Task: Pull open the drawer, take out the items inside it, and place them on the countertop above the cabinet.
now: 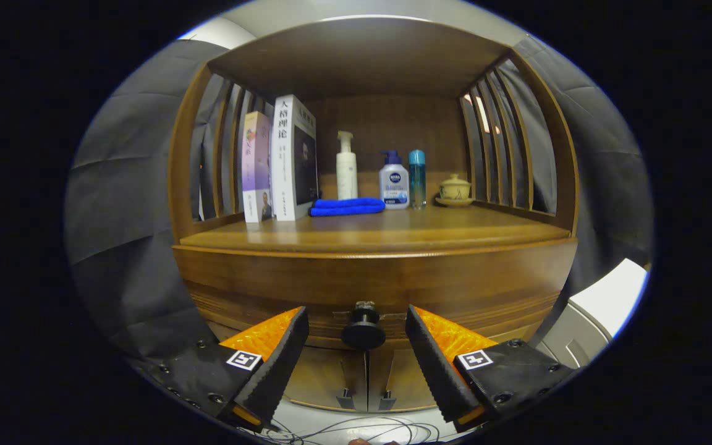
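Observation:
A brown wooden cabinet faces me, its drawer front (269, 287) shut flat under the countertop (381, 233). A round dark knob (363, 332) sticks out of the drawer's middle. My gripper (359, 324) is open, one finger on each side of the knob, with a gap between each finger and the knob. The drawer's contents are hidden behind the closed front.
On the countertop stand two books (282, 162) at the left, a folded blue cloth (347, 206), a white pump bottle (346, 167), a blue-capped bottle (394, 182), a teal bottle (417, 178) and a small lidded cup (455, 188). Cabinet doors (331, 377) sit below the drawer.

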